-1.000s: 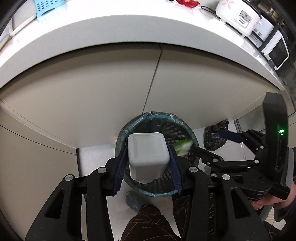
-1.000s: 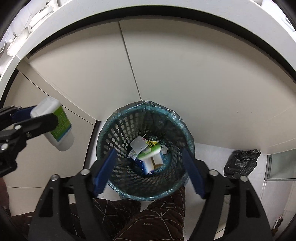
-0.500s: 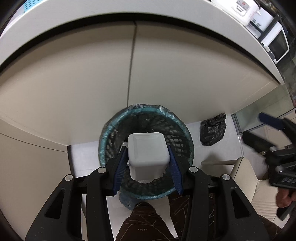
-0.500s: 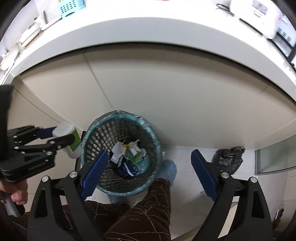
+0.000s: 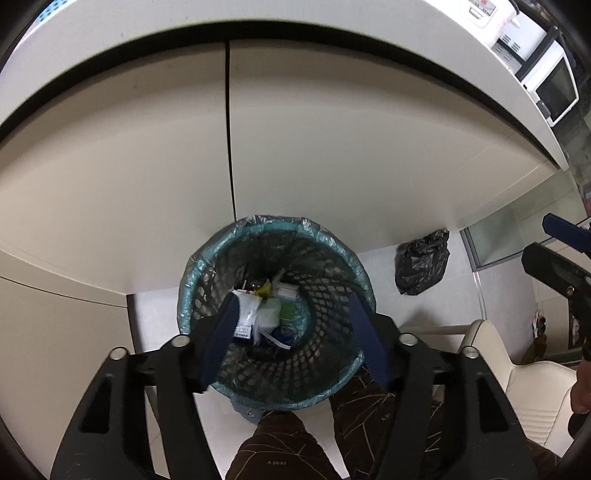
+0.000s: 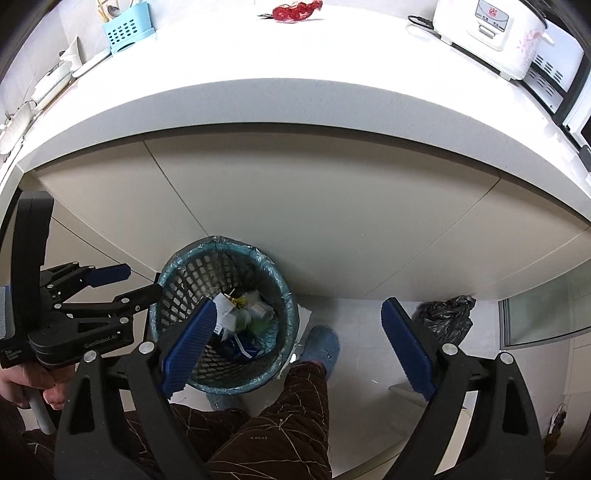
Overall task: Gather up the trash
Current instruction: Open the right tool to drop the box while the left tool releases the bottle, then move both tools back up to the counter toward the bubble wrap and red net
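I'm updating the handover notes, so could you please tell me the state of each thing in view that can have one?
Left gripper: jaws opening, nothing between them, above the bin.
Right gripper: open, empty.
Mesh trash bin: upright, lined, partly filled with trash.
Black bag: on the floor, bunched shut.
Cabinet doors: closed.
Rice cooker: lid closed.

The mesh bin is open on top, trash low inside. Cabinet doors stand just behind it, the person's 2 legs in front, a black bag at the right.
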{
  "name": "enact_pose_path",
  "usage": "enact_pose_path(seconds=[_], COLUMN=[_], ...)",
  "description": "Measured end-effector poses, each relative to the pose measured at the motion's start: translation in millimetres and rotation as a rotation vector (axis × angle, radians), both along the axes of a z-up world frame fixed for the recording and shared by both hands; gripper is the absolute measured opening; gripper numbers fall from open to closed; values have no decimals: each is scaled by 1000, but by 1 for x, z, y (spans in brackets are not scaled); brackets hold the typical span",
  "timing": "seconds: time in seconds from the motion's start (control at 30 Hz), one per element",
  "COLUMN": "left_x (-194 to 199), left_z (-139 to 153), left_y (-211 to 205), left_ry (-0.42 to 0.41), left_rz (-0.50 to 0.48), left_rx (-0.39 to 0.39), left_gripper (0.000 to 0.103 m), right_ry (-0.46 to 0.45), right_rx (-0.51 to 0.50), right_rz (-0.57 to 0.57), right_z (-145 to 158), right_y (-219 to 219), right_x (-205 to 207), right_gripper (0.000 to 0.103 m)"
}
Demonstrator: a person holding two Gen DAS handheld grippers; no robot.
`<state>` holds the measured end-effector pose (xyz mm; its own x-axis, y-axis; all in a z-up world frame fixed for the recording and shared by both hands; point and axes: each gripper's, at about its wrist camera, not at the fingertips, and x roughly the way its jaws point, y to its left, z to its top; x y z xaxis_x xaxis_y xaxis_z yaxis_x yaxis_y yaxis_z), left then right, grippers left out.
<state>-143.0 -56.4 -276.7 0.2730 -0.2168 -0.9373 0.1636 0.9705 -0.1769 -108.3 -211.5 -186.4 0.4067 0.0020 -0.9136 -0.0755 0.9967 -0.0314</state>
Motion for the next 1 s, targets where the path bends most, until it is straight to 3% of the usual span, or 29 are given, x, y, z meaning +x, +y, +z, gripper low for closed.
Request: enact_pose_path(seconds=[0.2, 0.3, 0.6, 0.83, 1.0], left_x=[2, 7, 43, 117, 176], left_z=[28, 53, 137, 190, 210], left_y=[7, 13, 36, 50, 60], left_ry=[-60, -104, -211, -262, -263], left_rz=[26, 47, 126, 189, 212], left_rx=[-2, -5, -9, 17, 39], left_gripper=[92, 97, 97, 97, 97], right_ry=[-39, -74, -194, -240, -232], right_rx=[7, 13, 42, 48, 48], right_rz=[20, 27, 27, 49, 53], right_z=[17, 35, 100, 130, 139], right_y=[3, 4, 2, -4, -6], right_x=[6, 16, 75, 152, 201], right_gripper=[87, 87, 87, 87, 87])
